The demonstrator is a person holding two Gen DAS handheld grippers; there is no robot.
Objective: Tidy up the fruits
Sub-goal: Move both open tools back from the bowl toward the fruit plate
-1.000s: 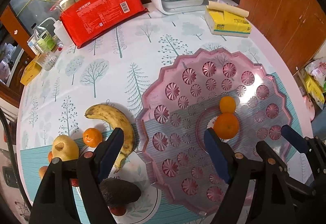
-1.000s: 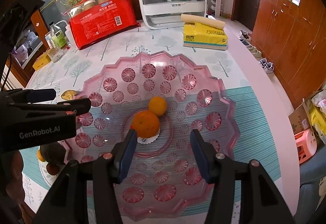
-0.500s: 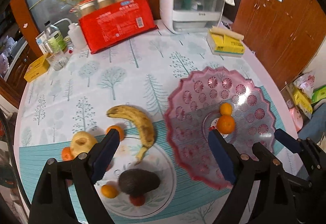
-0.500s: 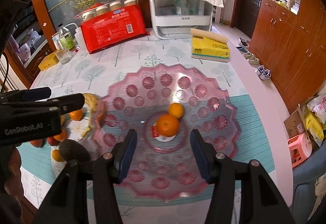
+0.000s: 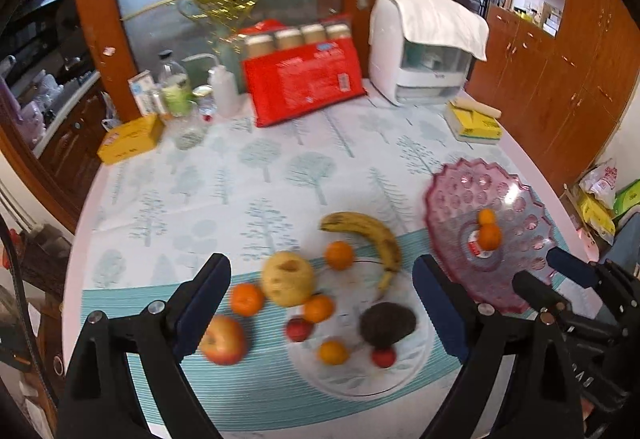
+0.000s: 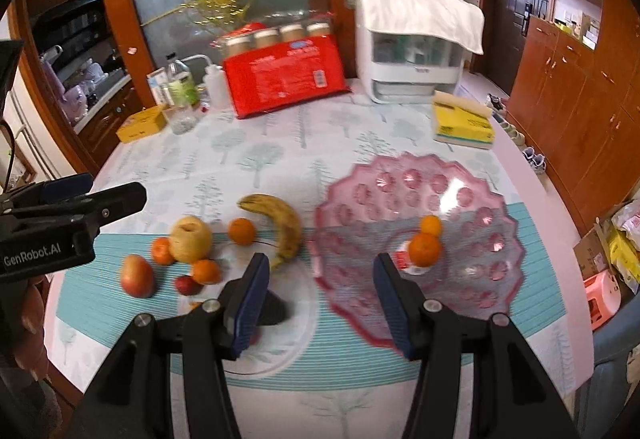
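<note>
**A:** What were the fingers doing?

**B:** The left gripper (image 5: 322, 309) was spread wide with nothing between its blue-padded fingers (image 5: 202, 303). The right gripper (image 6: 320, 303) was also open and empty, its blue pads (image 6: 250, 303) hanging above the table.

**A:** What lay closest to them?

**B:** In the lower centre of the left view, between the left fingers, sat a clear round glass plate (image 5: 360, 379). On it were a dark avocado (image 5: 387, 323), a small orange (image 5: 333, 352) and two small red fruits (image 5: 383, 356). A yellow-green apple (image 5: 287, 278) sat at the plate's upper left edge, with an orange tangerine (image 5: 246, 299) left of it and a red apple (image 5: 222, 339) at the lower left, near the left finger. A spotted yellow banana (image 5: 370, 239) curved above the plate, beside another tangerine (image 5: 339, 255).

**A:** And the dish for the fruit?

**B:** A pink scalloped glass platter (image 6: 472, 199) filled the right centre of the right view, just right of the banana. Two oranges (image 6: 425, 249) touched each other at its centre.

**A:** Farther out?

**B:** Everything rested on a tablecloth printed with pale trees (image 5: 260, 175). Near the top of the frame stood a red pack of jars (image 5: 304, 79), a white appliance draped with a cloth (image 5: 426, 47) and a yellow tissue pack (image 5: 474, 123) at the right. A yellow box (image 5: 130, 137) and bottles (image 5: 174, 89) sat at the upper left.
</note>
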